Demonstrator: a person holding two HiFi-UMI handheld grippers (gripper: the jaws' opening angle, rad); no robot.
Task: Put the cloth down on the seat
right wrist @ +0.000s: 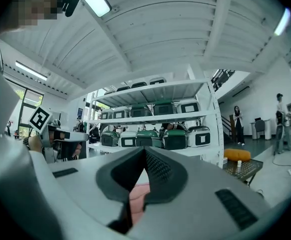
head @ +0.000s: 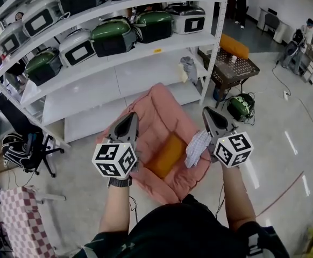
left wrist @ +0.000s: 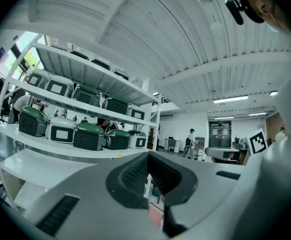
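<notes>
A pink padded seat (head: 157, 110) lies on the floor below my hands, with an orange cushion (head: 167, 155) in its middle. The white checked cloth (head: 197, 148) rests crumpled at the seat's right side, partly behind my right gripper. Both grippers are held level above the seat, pointing at the shelves. The left gripper (head: 132, 116) (left wrist: 148, 156) has its jaws together and nothing in them. My right gripper (head: 208, 112) (right wrist: 144, 152) is shut too and empty; only the pink seat shows under its jaws.
A white shelf rack (head: 119, 74) with green and white appliances stands just beyond the seat. To the right are a mesh-top table (head: 234, 69) and a green device (head: 241, 105) on the floor. An office chair (head: 30, 147) and a red checked cloth (head: 22, 219) are at left.
</notes>
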